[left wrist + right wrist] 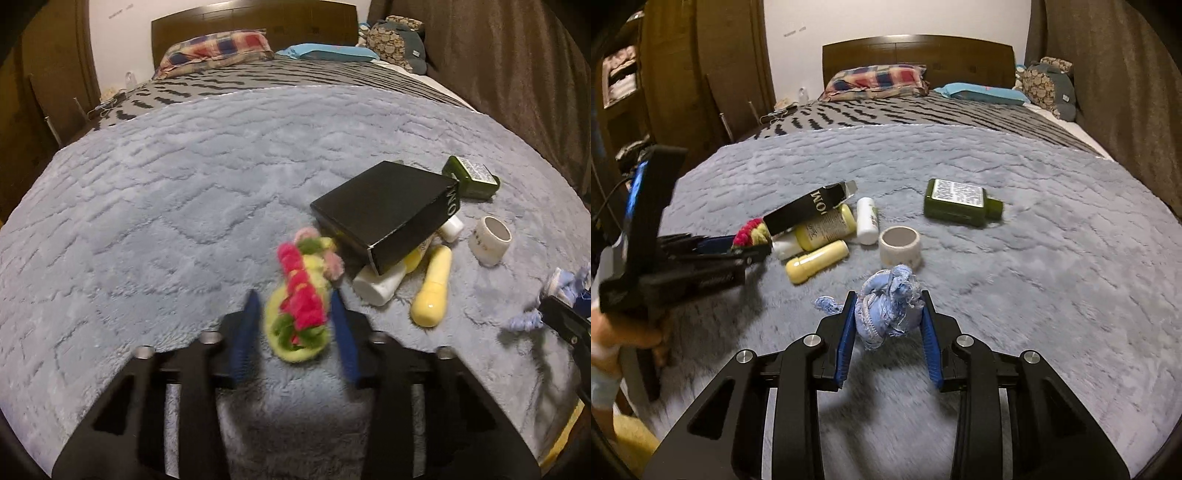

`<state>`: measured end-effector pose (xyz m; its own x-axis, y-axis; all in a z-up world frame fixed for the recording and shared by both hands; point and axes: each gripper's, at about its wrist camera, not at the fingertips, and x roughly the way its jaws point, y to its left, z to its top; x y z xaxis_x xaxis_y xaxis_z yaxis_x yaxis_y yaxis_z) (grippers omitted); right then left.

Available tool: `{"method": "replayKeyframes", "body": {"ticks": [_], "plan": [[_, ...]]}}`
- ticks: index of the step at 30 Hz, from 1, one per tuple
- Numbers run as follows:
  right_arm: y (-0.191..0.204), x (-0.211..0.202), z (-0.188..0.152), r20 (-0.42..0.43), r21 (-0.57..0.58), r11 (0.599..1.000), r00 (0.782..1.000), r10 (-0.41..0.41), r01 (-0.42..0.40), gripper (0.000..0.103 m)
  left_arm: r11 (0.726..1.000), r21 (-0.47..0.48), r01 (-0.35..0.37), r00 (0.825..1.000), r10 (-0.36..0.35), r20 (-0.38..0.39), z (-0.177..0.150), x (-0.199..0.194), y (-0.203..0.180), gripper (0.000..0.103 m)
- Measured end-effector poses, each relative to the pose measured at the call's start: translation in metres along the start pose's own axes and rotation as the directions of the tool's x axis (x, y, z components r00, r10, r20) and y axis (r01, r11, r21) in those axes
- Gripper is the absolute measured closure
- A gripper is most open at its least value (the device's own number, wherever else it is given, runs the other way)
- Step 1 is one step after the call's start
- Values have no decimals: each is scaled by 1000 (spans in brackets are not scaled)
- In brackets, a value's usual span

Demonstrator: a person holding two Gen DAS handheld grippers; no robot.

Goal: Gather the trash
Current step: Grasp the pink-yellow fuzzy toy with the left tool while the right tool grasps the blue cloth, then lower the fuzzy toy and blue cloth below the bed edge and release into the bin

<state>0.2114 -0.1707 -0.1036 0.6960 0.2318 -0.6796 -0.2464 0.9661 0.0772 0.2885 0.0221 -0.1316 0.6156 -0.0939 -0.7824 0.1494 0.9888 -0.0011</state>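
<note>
A fuzzy pink, yellow and green knitted item lies on the grey-blue blanket, and my left gripper is shut on it, a blue pad on each side. The same gripper shows in the right wrist view, reaching in from the left, with a hand on its handle. My right gripper is shut on a crumpled light-blue lacy cloth, just above the blanket. That cloth shows at the right edge of the left wrist view.
A heap lies mid-bed: a black box propped on a yellow bottle and white bottles, a tape roll and a green bottle. Pillows and headboard are far back, a curtain right, a wardrobe left.
</note>
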Motion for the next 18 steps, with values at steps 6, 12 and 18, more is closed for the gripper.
{"method": "replayKeyframes", "body": {"ticks": [6, 12, 18], "plan": [[-2, -18, -14, 13, -9, 999, 999, -40, 41, 69, 1000, 26, -5, 1000, 5, 5, -15, -22, -10, 80], [4, -41, -31, 23, -33, 999, 999, -39, 40, 69, 999, 35, 12, 999, -13, 41, -45, -65, -25, 81], [12, -73, -51, 41, -44, 999, 999, -25, 27, 70, 997, 49, 60, 995, -64, 83, -85, -112, -48, 81]]}}
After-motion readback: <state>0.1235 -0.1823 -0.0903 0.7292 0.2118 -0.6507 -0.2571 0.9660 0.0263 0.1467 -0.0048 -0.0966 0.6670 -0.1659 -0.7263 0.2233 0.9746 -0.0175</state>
